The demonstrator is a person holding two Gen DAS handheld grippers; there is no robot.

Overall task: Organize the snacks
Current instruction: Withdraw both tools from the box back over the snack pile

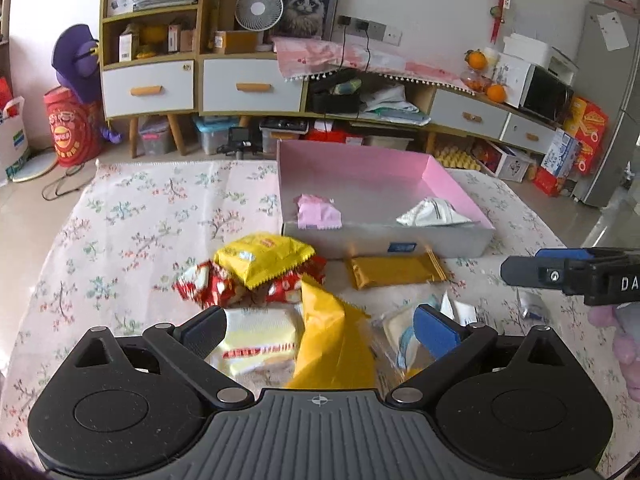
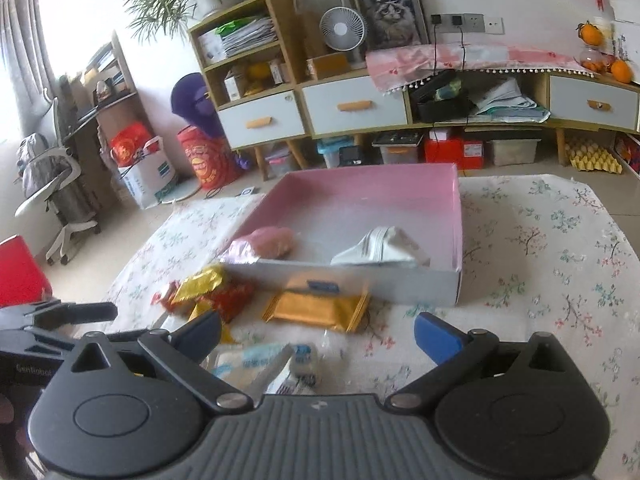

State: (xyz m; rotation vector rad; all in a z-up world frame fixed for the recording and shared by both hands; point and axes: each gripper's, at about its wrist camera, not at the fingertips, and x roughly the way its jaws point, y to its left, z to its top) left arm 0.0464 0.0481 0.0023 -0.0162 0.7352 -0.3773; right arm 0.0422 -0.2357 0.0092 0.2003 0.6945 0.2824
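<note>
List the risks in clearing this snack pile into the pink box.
The left gripper spans overlapping packets, the yellow packet and the pale packet, so it may grab two or snag one. The gold bar lies against the box wall, leaving little finger room. The right gripper works close by; the two could collide.

The left hand-held gripper (image 1: 320,332) is held low and level, its jaws spread wide. The right hand-held gripper (image 2: 318,338) sits just beside it at the same height, jaws equally wide, nothing between the blue pads (image 2: 438,340).
</note>
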